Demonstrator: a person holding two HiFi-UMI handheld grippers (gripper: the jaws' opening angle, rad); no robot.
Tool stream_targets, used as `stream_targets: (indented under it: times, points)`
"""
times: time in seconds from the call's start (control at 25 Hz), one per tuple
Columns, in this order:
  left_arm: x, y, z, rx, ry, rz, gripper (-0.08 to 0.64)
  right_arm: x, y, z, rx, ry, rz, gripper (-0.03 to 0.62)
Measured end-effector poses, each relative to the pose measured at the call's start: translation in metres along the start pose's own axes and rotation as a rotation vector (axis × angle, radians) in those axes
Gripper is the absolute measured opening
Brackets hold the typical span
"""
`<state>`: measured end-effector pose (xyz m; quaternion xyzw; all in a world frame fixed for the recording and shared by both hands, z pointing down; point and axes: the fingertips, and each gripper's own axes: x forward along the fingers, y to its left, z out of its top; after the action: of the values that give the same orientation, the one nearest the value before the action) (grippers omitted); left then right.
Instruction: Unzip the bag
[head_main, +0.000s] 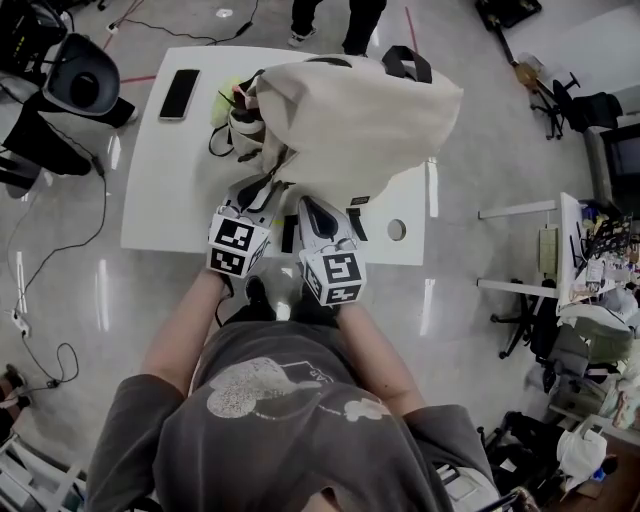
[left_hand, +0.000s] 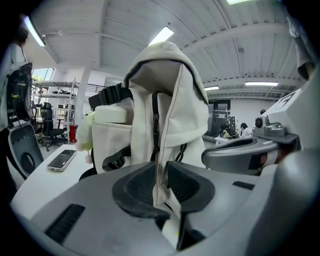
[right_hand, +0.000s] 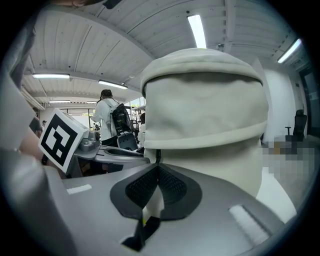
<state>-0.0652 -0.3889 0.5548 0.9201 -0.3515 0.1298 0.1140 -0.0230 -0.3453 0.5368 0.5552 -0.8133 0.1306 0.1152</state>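
A cream backpack lies on the white table, with black straps at its far end. In the left gripper view the backpack stands close ahead and its dark zip runs down towards the jaws. My left gripper is at the bag's near edge; its jaws stand a little apart with a thin flap of cream fabric hanging between the pads. Beside it, my right gripper is at the same edge. Its pads are shut on a strip of the bag's fabric.
A black phone lies at the table's far left, also seen in the left gripper view. A pale green soft toy sits beside the bag. The table has a round hole. An office chair stands left, and a person stands beyond.
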Motion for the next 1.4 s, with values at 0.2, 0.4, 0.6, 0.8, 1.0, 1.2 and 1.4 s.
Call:
stream_targets:
  times: [0.2,0.4,0.6,0.8,1.0,1.2,1.4]
  points:
    - [0.002,-0.002,0.001,0.017,0.006,-0.033,0.037,0.007,0.0,-0.001,-0.01,0.017,0.019,0.0]
    - [-0.001,-0.007,0.0,0.042,0.013,-0.077,0.025,0.016,0.002,-0.007,-0.002,0.046,0.044,0.002]
    - [-0.003,-0.009,-0.002,0.063,0.014,-0.133,0.021,0.023,0.009,-0.013,0.007,0.068,0.079,0.012]
    - [-0.006,-0.011,-0.001,0.086,0.025,-0.169,0.021,0.031,0.01,-0.012,0.026,0.078,0.077,0.063]
    - [-0.006,-0.01,-0.001,0.06,0.017,-0.183,0.021,0.042,0.009,-0.017,0.04,0.107,0.077,0.081]
    - [-0.007,-0.011,-0.002,0.065,0.022,-0.191,0.021,0.048,0.005,-0.017,0.017,0.109,0.046,0.058]
    - [-0.006,-0.009,-0.002,0.04,0.021,-0.176,0.021,0.044,0.003,-0.015,-0.009,0.11,0.049,0.037]
